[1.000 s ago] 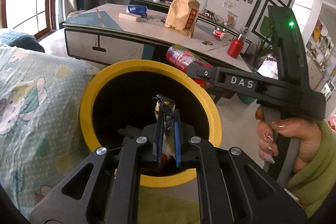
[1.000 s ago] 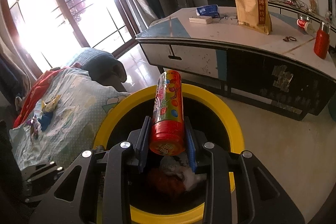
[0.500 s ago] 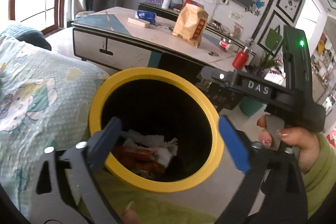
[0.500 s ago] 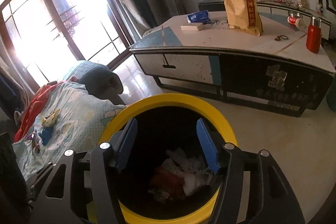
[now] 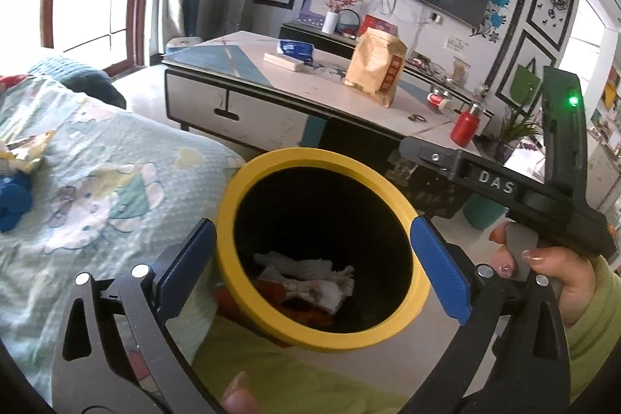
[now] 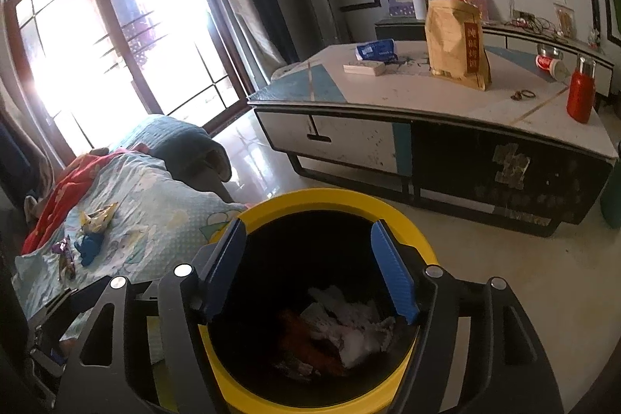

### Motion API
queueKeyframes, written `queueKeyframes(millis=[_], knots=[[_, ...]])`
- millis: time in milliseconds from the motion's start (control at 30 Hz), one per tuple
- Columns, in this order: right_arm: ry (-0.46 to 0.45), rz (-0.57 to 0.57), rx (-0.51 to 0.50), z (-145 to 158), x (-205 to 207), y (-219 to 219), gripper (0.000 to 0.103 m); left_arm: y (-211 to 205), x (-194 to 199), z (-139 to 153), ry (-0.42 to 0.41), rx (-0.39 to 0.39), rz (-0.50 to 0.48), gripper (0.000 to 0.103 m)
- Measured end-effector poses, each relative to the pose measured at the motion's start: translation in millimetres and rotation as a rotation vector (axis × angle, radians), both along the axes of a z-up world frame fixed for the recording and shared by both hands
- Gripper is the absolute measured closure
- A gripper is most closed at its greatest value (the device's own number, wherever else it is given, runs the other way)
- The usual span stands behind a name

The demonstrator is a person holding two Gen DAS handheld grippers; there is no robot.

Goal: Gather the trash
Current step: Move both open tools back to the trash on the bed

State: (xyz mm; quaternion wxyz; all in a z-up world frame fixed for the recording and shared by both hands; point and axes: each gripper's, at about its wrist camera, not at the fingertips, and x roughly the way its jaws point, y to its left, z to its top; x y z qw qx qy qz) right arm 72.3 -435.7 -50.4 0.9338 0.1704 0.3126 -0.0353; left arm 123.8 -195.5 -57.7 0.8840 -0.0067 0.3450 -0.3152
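Note:
A black bin with a yellow rim (image 5: pixel 271 161) (image 6: pixel 411 220) stands on the floor by the sofa. Inside lie white crumpled tissues (image 5: pixel 306 274) (image 6: pixel 349 321) and red wrappers (image 6: pixel 306 340). My left gripper (image 5: pixel 310 266) is open and empty above the bin mouth. My right gripper (image 6: pixel 310 270) is open and empty, also over the bin; its black body (image 5: pixel 504 185) shows in the left wrist view. More wrappers lie on the sofa blanket: a yellow one (image 6: pixel 97 218) (image 5: pixel 27 152), a purple one (image 6: pixel 66 255), and a blue object (image 6: pixel 91 245) (image 5: pixel 13 200).
A patterned blanket (image 6: pixel 155 212) covers the sofa on the left. A low table (image 6: pixel 427 103) behind the bin holds a brown paper bag (image 6: pixel 458 41), a red bottle (image 6: pixel 580 92), a blue pack (image 6: pixel 376 51) and a can (image 6: pixel 549 63). A window (image 6: pixel 116 45) is at the left.
Both grippers opened over the bin: the left let go of a small wrapper, the right let go of a red printed tube. Both then pulled back and up a little.

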Motion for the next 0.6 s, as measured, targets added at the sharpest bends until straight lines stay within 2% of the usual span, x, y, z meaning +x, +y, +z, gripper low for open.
queueKeyframes(millis=[233,600], knots=[[-0.028,0.025,-0.03,12,-4,15,0.025,23,0,6,0.003,-0.034,0.05,0.011],[-0.063,0.064,-0.06,29,-7,39,0.023,63,3,20,-0.026,-0.061,0.164,0.011]])
